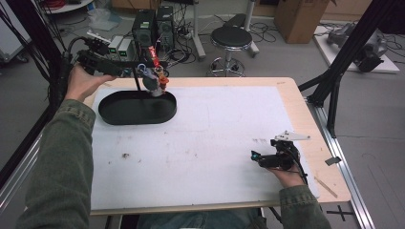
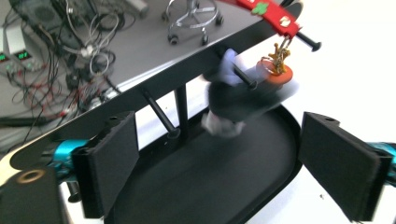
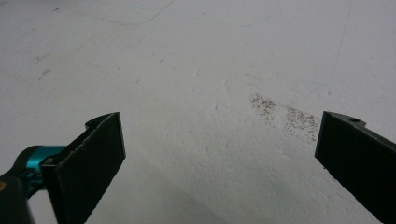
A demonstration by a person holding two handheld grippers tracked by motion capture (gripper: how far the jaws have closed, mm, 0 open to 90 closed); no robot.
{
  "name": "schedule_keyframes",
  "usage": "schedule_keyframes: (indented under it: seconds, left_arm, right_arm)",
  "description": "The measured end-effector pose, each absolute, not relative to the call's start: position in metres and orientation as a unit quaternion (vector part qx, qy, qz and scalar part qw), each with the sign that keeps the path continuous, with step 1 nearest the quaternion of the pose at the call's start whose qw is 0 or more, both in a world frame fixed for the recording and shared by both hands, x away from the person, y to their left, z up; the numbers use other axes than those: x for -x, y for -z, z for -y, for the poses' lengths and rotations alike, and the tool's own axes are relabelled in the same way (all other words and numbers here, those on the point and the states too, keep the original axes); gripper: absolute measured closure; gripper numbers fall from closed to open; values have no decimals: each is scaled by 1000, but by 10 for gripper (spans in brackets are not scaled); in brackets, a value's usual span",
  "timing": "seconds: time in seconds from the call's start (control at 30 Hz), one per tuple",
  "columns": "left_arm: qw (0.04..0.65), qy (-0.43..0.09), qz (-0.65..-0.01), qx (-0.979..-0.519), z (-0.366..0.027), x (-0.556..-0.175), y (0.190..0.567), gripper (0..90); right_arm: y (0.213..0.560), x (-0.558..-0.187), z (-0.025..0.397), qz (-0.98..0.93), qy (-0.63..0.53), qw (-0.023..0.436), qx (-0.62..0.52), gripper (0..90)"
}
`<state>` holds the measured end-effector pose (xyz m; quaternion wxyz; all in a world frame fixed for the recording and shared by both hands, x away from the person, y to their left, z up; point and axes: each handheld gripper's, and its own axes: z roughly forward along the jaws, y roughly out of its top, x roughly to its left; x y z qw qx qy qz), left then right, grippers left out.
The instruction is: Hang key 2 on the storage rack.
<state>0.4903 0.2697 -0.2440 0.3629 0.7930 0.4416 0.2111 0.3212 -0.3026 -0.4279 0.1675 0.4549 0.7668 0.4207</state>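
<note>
High view: left tool point(image 1: 131, 71), jaws spread and empty, upper left of frame at a black rack point(image 1: 143, 81) over an oval tray point(image 1: 114, 114), trinkets point(image 1: 160, 81) hung from pegs, apparently for display; right tool point(image 1: 267, 159), open, idle lower right on tabletop point(image 1: 215, 143).

Beyond your table: round black padded stool on a chrome wheeled base point(image 1: 231, 39) | dark computer towers with tangled cables point(image 1: 153, 26) | brown cardboard box point(image 1: 298, 16), far right | black metal frame strut point(image 1: 351, 47) at right edge
</note>
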Motion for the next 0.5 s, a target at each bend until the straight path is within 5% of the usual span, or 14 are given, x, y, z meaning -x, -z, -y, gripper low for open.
schedule_keyframes:
  seconds: [0.5]
  left_arm:
    - [389, -216, -445, -777, -282, -460, 257, 17]
  right_arm:
    - [427, -321, 303, -761, -427, 171, -458, 8]
